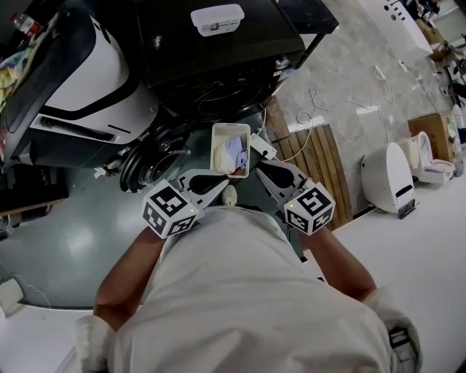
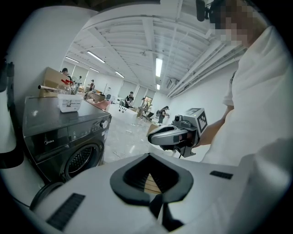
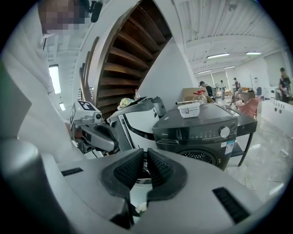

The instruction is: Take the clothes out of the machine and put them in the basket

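The dark grey-green floor (image 1: 58,240) carries 1 black washing machine (image 1: 218,44) and, just before it, 1 white basket (image 1: 230,130). Beside them lies a slatted wooden board (image 1: 324,167); farther off sit white cables (image 1: 320,102) and 1 cardboard box (image 1: 433,131).

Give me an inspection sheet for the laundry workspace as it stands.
Surface: grey-green floor under machine and basket.
Job's things: dark front-loading washing machine, round door swung open; white rectangular plastic basket in front of it holds pale clothes; drum contents can't be told.
Clutter: white lidded plastic tub on the machine's top; wooden slatted pallet right of the basket.
Grippers: left claw shut, empty; right claw shut, empty; both near the basket.
Cables: white cables loose on the tiled floor.
Surroundings: white-and-black appliance left of the machine; people far off in the hall.
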Tool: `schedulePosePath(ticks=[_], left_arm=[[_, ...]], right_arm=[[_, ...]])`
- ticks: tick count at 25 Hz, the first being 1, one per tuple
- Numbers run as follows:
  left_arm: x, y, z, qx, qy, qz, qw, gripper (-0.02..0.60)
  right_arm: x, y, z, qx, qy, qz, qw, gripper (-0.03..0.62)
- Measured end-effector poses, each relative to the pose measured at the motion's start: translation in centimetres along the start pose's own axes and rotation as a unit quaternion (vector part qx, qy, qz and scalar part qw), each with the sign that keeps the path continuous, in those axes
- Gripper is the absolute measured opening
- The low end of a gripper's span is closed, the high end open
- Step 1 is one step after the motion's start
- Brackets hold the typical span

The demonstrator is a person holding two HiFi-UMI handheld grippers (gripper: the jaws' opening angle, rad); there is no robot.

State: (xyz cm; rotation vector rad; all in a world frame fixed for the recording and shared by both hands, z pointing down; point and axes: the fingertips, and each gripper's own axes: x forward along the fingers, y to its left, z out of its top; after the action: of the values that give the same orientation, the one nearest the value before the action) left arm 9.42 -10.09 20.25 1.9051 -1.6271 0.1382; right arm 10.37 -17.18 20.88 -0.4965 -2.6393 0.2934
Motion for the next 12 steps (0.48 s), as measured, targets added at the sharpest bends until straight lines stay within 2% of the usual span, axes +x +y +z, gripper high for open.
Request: schedulePosePath(ticks=[12], left_arm=[[1.1, 0.0, -0.4, -0.003, 0.015, 0.010, 0.9998, -0.002]], right_arm=[[-0.1, -0.5, -1.4, 0.018, -0.001, 0.011, 1.000, 0.025]])
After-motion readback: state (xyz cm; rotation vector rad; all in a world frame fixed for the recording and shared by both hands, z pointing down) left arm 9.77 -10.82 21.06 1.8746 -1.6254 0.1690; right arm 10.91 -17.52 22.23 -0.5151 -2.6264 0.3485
